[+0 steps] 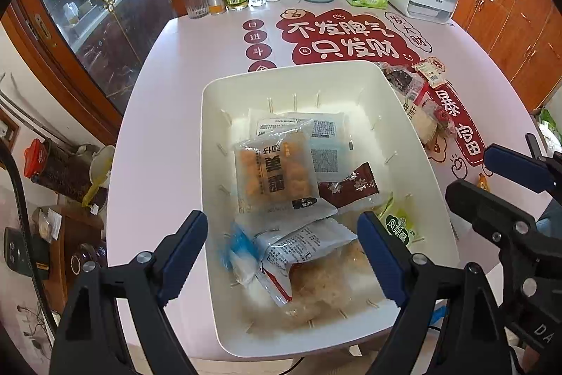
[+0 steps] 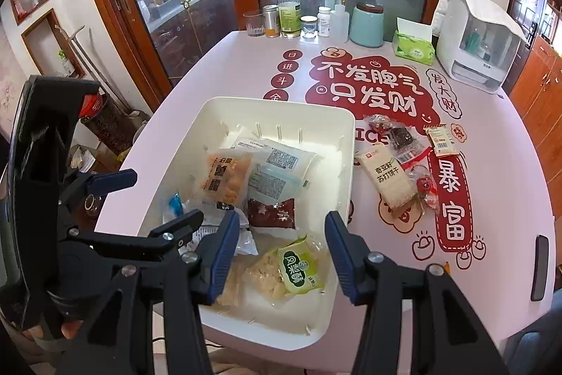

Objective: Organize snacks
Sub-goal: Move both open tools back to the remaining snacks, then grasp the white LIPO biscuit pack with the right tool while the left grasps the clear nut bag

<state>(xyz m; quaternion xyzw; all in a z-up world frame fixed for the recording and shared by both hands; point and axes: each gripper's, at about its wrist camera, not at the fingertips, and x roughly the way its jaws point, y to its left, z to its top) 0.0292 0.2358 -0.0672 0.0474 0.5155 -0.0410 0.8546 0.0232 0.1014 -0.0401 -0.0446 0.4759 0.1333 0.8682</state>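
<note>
Several snack packets already lie in the white bin [image 2: 346, 143], among them an orange puffed-snack bag [image 2: 224, 178], a dark brown packet [image 2: 271, 213] and a green pineapple-cake packet [image 2: 298, 266]. Both grippers hang over the bin's near end with nothing between their pads: the left gripper [image 1: 282, 255] stands wide open above a clear packet with red trim [image 1: 302, 255], and the right gripper [image 2: 281, 252] is roughly half open over the green packet.

Still out on the pink table [image 2: 491, 185], just beside the bin's right wall, are a soda-cracker packet [image 2: 388, 180], a dark wrapped sweet [image 2: 402, 136], a small cream sachet [image 2: 440, 139] and a red wrapped piece [image 2: 426, 187].

Risks, as I judge them: the leftover packets overlap (the cracker pack lies partly over the red one), so a pinch could drag two at once or crush the crackers. The grippers also sit close together, so reaching right could knock one against the other or catch the bin's rim.
</note>
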